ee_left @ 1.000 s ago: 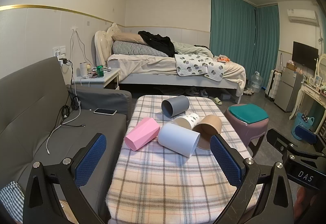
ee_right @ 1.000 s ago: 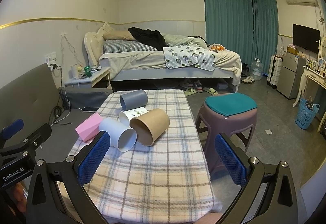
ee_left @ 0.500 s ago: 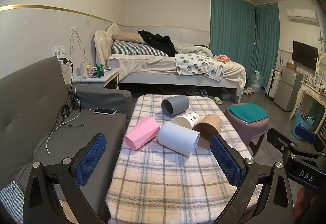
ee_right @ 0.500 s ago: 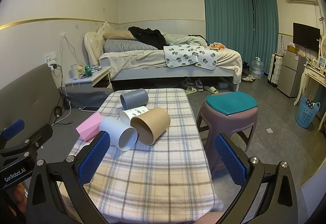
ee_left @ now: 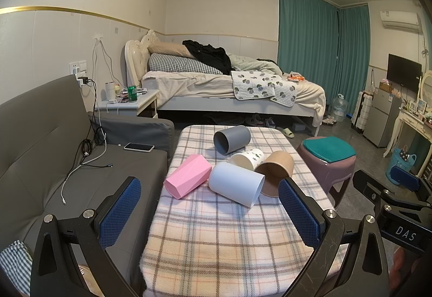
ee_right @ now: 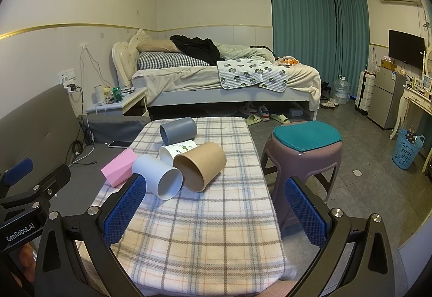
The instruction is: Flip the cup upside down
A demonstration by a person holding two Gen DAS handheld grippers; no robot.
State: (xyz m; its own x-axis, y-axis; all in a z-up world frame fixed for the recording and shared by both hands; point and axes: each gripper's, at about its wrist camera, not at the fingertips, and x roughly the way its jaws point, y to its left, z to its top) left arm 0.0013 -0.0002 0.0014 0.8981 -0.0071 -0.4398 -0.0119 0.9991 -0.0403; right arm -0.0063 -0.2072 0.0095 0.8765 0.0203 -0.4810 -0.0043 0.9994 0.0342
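Even, soft indoor light is coming from overhead, slightly dim. Cups are casting faint shadows on the plaid cloth-covered table (ee_left: 216,229). Fisheye is bending walls, darkening corners to black. Focus is holding sharp; no glare.

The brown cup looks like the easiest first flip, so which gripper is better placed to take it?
Probably the right. The brown cup lies on its side, mouth toward the right gripper, centred between its open fingers. From the left gripper, the white cup lies in front.
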